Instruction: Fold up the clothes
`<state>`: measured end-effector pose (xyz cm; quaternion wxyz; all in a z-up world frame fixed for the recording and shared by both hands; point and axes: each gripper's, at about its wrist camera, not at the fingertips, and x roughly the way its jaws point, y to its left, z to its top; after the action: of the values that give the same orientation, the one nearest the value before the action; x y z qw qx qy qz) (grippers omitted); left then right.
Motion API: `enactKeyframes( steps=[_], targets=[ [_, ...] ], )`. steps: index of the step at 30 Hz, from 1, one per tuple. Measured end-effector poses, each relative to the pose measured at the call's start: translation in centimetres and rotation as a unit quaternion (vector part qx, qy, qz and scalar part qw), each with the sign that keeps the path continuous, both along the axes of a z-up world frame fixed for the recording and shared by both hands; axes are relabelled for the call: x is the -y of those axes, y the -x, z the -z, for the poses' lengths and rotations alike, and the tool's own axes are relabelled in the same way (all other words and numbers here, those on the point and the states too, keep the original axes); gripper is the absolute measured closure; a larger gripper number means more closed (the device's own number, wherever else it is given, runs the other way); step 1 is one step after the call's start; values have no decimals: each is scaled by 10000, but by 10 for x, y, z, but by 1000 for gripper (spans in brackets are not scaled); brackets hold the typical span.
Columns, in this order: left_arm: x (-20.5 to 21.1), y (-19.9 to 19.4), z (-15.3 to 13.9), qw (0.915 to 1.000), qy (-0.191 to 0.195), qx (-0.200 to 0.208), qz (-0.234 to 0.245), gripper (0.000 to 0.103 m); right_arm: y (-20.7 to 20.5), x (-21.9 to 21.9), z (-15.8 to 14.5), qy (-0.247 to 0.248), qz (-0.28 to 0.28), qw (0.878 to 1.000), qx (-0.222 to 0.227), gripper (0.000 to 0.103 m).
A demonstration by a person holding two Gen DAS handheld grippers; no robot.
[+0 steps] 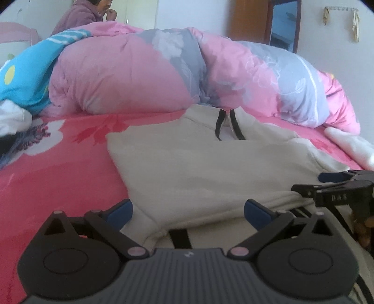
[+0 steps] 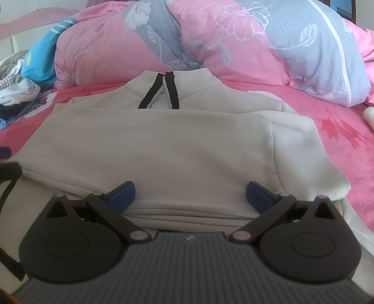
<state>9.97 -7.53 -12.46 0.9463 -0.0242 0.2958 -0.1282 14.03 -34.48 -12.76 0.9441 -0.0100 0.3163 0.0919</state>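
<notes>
Sweatshirt [image 2: 163, 145] lies partly folded on the bed [image 1: 58, 168], collar far. Both grippers — left [image 1: 188, 211], right [image 2: 190, 195] — hover at its near edge, jaws apart. Pinching one layer only could drag the fold askew.

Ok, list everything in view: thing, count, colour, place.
zip-neck sweatshirt: one, cream with black zip trim, flat on the bed, hem folded up toward the collar.
bed sheet: one, pink-red floral, under the sweatshirt.
duvet: one, pink and grey floral, bunched behind the collar.
blue blanket: one, blue with a yellow spot, far left.
clothes pile: several pieces, white and dark, left edge.
white fabric: one, on the sheet at right.
door: one, brown frame, back wall.
seated person: one, mauve top, behind the duvet.
left gripper: black, blue pads, open over the near fold.
right gripper: same, open.
</notes>
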Motion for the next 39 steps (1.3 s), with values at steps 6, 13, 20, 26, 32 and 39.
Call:
enactKeyframes(
  steps=[6,13,20,26,32,39],
  targets=[
    [-7,-7,15,9994,162,-293,-103,1,15,-5,-30,-248,-110,9984,493,13],
    [-13,-5,17,9990,353,-264,-92,1,5,-23,-28,114,-210,9996,173,68],
    [-12,-6,18,9989,376,-268,-98,0,-3,38,-12,-315,804,9962,-72,100],
    [-13,-1,3,9991,387,48,-193,1,-10,56,-29,-655,944,9934,71,96],
    [11,-3,-6,9985,73,470,281,1,-42,38,-29,-381,681,9969,23,96],
    [16,-18,13,9990,78,-104,436,3,-74,28,-10,292,755,9966,-149,98]
  ],
)
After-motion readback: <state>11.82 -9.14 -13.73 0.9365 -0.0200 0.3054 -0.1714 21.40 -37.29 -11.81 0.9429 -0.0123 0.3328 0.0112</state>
